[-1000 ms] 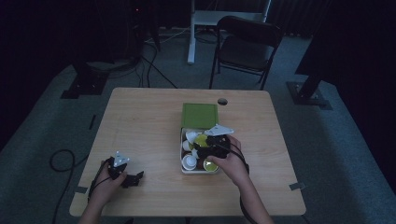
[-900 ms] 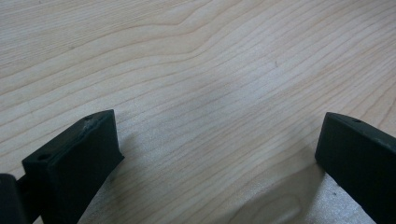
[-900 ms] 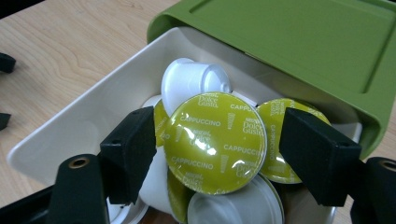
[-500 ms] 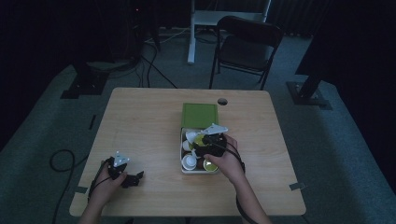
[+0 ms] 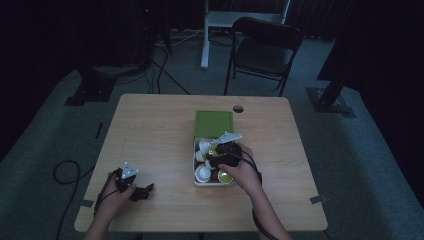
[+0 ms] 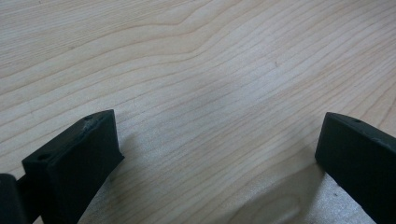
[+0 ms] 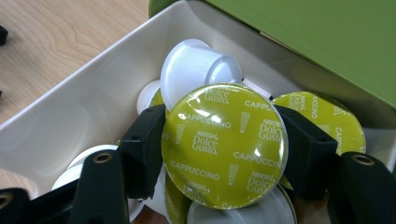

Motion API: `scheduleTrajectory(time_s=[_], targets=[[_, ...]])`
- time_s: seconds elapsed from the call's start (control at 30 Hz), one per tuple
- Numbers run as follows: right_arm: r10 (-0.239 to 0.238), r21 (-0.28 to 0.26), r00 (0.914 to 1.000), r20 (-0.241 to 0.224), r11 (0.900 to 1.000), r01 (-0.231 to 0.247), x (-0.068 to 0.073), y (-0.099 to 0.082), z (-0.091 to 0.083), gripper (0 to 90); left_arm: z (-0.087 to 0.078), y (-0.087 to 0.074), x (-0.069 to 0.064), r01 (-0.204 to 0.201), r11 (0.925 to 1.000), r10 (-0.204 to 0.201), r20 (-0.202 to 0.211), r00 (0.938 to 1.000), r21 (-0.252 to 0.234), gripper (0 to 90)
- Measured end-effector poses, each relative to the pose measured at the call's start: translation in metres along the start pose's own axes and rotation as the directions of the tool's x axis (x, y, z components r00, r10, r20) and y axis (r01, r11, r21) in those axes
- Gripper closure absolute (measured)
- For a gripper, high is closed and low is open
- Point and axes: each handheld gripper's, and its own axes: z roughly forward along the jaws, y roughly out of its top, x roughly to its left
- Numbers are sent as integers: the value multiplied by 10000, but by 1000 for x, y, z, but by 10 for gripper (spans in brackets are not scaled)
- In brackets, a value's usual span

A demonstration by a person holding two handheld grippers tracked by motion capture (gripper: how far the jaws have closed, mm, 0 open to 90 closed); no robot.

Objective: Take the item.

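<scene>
A white box (image 5: 195,165) with its green lid (image 5: 214,123) folded back stands at the table's middle and holds several coffee capsules. My right gripper (image 5: 220,155) reaches into it. In the right gripper view its jaws have just been closing, and the right gripper (image 7: 226,145) is shut on a capsule with a yellow-green foil top (image 7: 223,140) printed "Cappuccino", pads against its rim. White capsules (image 7: 198,67) and another green-topped one (image 7: 327,119) lie around it. My left gripper (image 5: 143,190) rests open near the table's front left, nothing between the jaws of the left gripper (image 6: 215,154).
The wooden table (image 5: 150,135) has a round cable hole (image 5: 238,108) behind the box. A black chair (image 5: 262,50) and a white desk leg (image 5: 205,35) stand beyond the far edge. Cables trail over the floor at the left (image 5: 65,170).
The right hand has shifted slightly deeper into the box. The left hand has kept still.
</scene>
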Motion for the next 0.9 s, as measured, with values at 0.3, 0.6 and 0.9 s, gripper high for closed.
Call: scheduleTrajectory(time_s=[0.3,0.6,0.9], targets=[[121,72,9993,-343,9999,-119,-1,1,-3,386,0,0,0,14,10000,-14,-2,10000,1,0],[103,-229,9985,-531,9997,-115,0,6,-14,387,0,0,0,-2,10000,2,-8,10000,-12,0],[116,-576,9978,-655,9982,-153,-4,8,-31,387,0,0,0,-2,10000,2,-10,10000,-19,0]])
